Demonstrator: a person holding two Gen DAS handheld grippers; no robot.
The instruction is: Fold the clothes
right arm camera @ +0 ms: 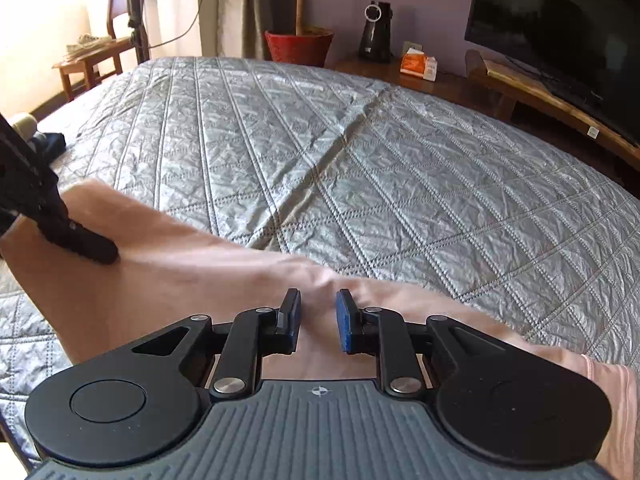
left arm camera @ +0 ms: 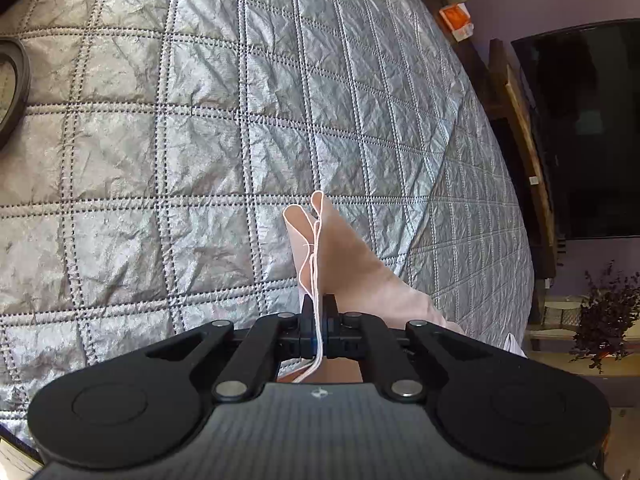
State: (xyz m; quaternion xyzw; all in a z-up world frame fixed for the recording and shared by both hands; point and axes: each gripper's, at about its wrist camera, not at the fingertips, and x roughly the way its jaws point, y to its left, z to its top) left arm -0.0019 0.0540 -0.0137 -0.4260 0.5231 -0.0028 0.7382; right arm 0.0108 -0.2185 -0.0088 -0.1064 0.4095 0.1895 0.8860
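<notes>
Inspecting both wrist views, I find the pink garment lying across the grey quilted bed, running from the left edge of the right-wrist frame down to its lower right corner. My left gripper has its fingers pressed together on a bunched edge of that cloth, white hem stitching pinched between them and a loose peak of fabric standing up just above centre frame. The same gripper appears at the left of the right-wrist view, its tip down on the garment. My right gripper sits low in the frame with its fingers spread, blue pads facing each other, the cloth beneath and between them; I cannot tell whether the pads touch it. Judgement: the step in hand is securing a second hold before making a fold. To do it well, I would bring the right fingers onto an edge rather than the flat middle, gather only the garment and none of the quilt, and close fully before lifting. Both holds should then rise level, keeping the span between them taut enough to avoid a diagonal crease. Risk noted: thin fabric may slip from the left pinch if pulled sideways. A television and a red pot stand beyond the bed, well apart from the work.
</notes>
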